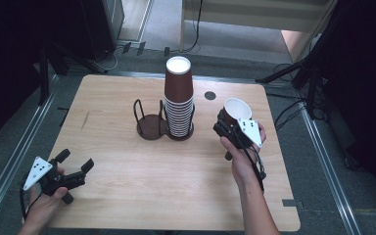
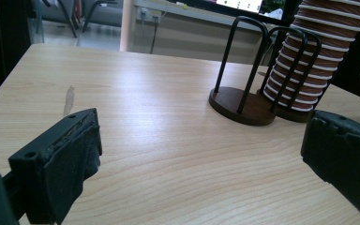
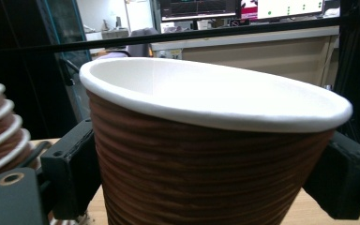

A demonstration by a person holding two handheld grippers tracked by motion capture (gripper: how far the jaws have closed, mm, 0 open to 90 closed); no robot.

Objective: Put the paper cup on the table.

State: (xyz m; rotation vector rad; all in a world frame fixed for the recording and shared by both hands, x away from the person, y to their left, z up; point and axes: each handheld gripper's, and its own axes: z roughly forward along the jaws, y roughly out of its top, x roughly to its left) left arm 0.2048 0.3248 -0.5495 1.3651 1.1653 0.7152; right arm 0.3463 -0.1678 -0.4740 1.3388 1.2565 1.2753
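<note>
The ribbed brown paper cup (image 3: 206,154) sits right up against the lens in the right gripper view, its white rim tilted and its mouth open upward. The right gripper (image 1: 232,126) pinches it: one black jaw presses each side of the cup's wall, below the rim, so the cup lies squarely between them and is carried clear of the wooden table (image 1: 127,196). Gripping the sides low down probably keeps the mouth free and the cup steady, which would suit setting it down or nesting it somewhere.

Just left of the held cup stands the cup stack (image 1: 178,98), a tall column of the same brown cups turned upside down, seated in one ring of the two-ring wire cup holder (image 1: 152,122). The holder's other ring, on the far side of the stack from the held cup, has nothing in it, and looks the likely place for a second column.

The left gripper (image 1: 76,164) hovers well apart from the stack, near the table's front left corner. Its jaws are spread wide with nothing between them, seemingly waiting.
</note>
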